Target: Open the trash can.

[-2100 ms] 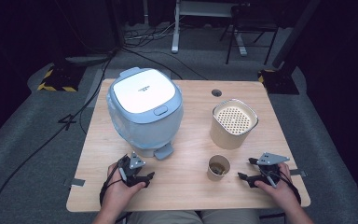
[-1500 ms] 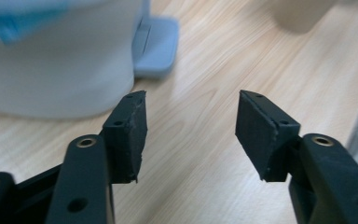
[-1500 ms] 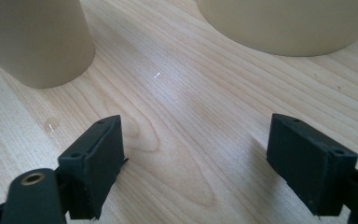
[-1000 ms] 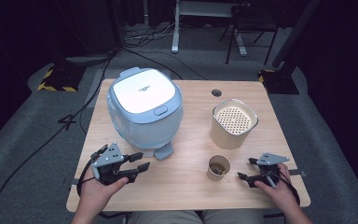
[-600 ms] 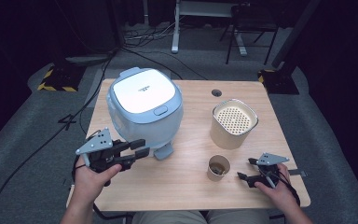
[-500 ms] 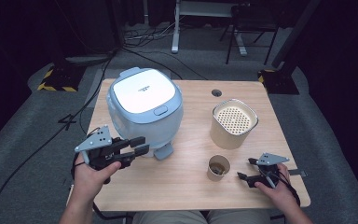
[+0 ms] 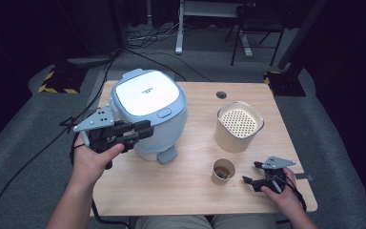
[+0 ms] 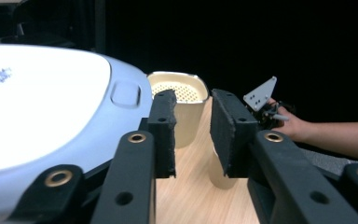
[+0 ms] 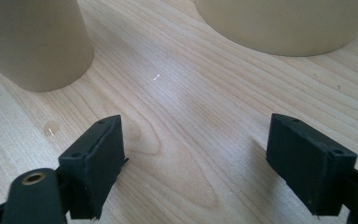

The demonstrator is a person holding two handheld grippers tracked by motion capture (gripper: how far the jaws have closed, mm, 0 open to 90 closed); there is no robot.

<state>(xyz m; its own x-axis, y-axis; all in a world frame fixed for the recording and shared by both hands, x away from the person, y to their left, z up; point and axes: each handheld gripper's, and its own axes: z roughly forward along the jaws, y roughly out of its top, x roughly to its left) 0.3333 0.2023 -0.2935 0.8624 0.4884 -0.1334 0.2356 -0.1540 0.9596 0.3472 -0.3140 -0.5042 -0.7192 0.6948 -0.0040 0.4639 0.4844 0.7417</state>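
Raising my left tool (image 7: 140, 130), jaws just narrowed around nothing, I should square it on the cooker's lid button (image 7: 164, 114); right tool (image 7: 251, 173) rests open, empty.

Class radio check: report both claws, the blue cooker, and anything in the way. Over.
Left claw raised beside blue cooker, jaws just closing, empty. Right claw open, on table near small cup. Lid shut, path clear.
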